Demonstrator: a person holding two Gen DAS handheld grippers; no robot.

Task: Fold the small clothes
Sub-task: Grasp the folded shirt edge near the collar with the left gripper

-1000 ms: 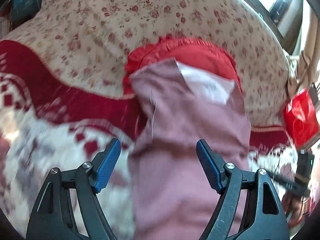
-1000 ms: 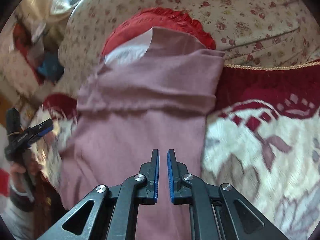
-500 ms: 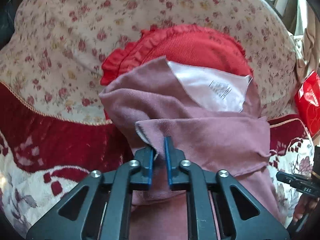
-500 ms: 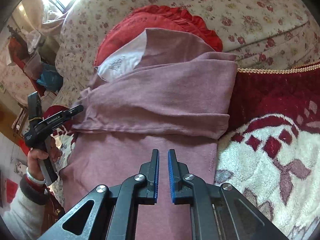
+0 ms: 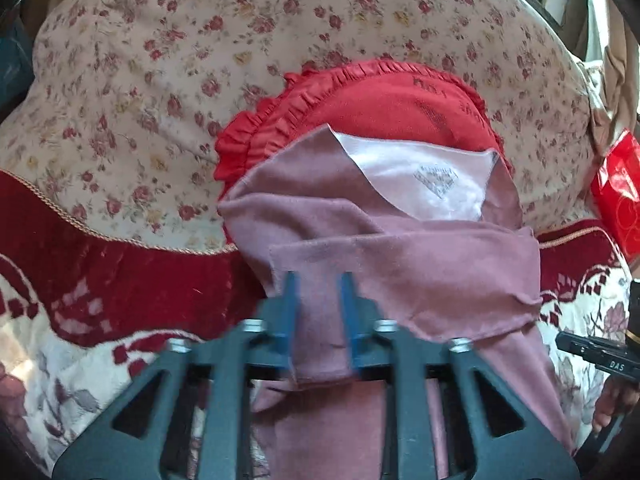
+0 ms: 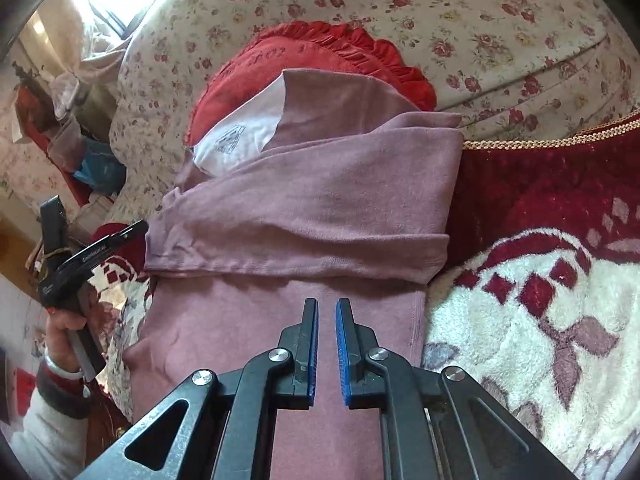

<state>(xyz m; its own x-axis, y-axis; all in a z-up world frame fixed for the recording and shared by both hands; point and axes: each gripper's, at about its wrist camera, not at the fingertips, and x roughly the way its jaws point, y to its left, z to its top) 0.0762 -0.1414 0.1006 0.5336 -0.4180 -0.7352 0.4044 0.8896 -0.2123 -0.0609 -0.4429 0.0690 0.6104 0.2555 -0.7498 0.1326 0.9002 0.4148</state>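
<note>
Opening at frame bottom centre, the left tool is seen with a fold of the mauve knit garment between its jaws. The right tool is nearly closed, empty, above the garment at centre, against a red ruffled cushion.

This is a lived-in home: a sofa in a floral cover fills the upper frame, with a frilled red cushion against it. A red-and-cream patterned blanket covers the seat at lower right, and heaped household clutter sits at the far left.
</note>
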